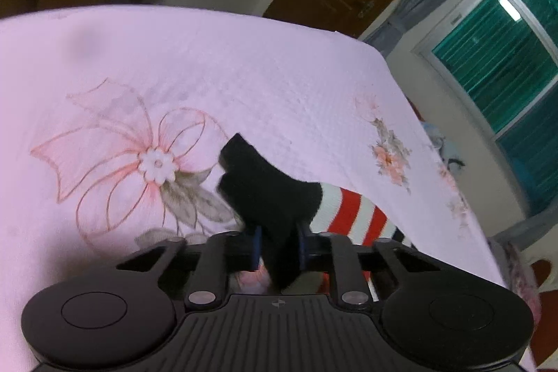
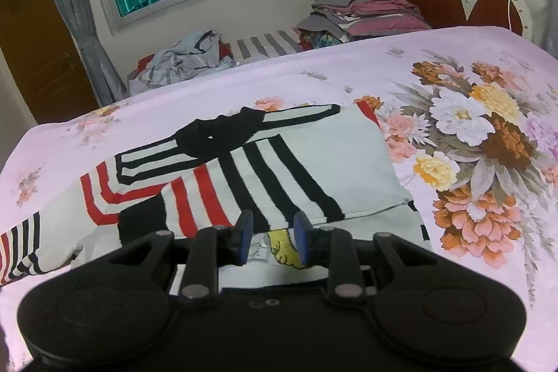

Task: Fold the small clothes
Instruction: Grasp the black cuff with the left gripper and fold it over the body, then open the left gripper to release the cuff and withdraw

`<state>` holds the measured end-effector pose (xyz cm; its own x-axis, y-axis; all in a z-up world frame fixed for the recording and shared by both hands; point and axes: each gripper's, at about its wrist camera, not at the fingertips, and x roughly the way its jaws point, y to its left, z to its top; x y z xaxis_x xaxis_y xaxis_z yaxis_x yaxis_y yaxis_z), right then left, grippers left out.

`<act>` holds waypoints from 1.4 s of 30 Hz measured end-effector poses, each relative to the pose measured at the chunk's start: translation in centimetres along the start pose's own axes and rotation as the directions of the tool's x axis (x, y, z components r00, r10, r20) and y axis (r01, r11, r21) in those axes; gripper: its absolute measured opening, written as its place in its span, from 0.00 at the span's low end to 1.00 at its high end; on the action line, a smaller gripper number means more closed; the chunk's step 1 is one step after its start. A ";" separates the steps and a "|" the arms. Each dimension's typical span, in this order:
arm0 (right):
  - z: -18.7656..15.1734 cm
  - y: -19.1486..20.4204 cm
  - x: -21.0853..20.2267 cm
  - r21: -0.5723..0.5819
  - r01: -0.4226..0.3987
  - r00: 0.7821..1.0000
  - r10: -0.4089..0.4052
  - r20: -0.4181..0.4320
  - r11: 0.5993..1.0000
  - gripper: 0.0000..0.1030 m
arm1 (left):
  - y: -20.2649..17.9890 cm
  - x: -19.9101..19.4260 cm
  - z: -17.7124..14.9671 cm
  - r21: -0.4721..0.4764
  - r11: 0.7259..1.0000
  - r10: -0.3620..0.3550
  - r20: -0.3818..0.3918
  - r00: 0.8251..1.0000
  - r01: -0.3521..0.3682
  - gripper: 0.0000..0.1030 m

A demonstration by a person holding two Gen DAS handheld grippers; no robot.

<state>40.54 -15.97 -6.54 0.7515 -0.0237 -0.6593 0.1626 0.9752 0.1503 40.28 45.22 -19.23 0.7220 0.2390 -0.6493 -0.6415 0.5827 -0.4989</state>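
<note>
One bed [image 2: 453, 51] under a pink flowered sheet carries one small sweater [image 2: 314, 156], white with black and red stripes, lying partly folded near the sheet's edge. Two tools: the left tool [image 1: 279, 243] is clamped on the sweater's black cuff [image 1: 265, 190]; the right tool [image 2: 273, 237] hovers just over the sweater, blue pads apart, gripping nothing.

Black-, red- and white-striped garment [image 2: 265, 169] on pink floral bedsheet [image 2: 453, 65]
</note>
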 end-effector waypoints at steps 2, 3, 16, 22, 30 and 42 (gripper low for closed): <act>0.1 -0.3 0.4 0.008 0.006 1.000 -0.006 -0.001 1.000 0.25 | -0.9 0.1 0.2 0.049 0.999 0.017 -0.005 1.000 -0.017 0.10; 0.2 -0.5 0.6 0.014 0.008 1.000 -0.008 -0.002 1.000 0.25 | -1.2 -0.1 0.3 0.058 0.998 0.012 -0.005 1.000 -0.012 0.10; 1.4 -3.1 3.6 0.080 -0.026 1.000 0.028 -0.014 0.996 0.25 | -18.3 -3.5 -5.9 0.342 0.866 -0.323 -0.174 0.930 0.364 0.09; 1.5 -5.4 4.0 0.102 -0.045 0.999 0.047 -0.020 0.994 0.25 | -27.4 -4.1 -11.7 0.406 0.780 -0.382 -0.294 0.876 0.476 0.09; 2.3 -11.3 4.5 0.188 -0.043 0.999 0.047 -0.016 0.981 0.25 | -37.2 -5.1 -22.3 0.541 0.644 -0.334 -0.437 0.835 0.541 0.09; 2.2 -17.6 4.0 0.288 -0.045 0.999 0.051 -0.012 0.957 0.40 | -41.1 -4.6 -33.0 0.629 0.478 -0.216 -0.592 0.777 0.613 0.56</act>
<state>42.10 -33.72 -10.17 0.7511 0.0286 -0.6595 0.3057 0.8704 0.3859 54.74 -5.42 -14.65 0.5457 -0.3999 -0.7364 0.2987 0.9139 -0.2749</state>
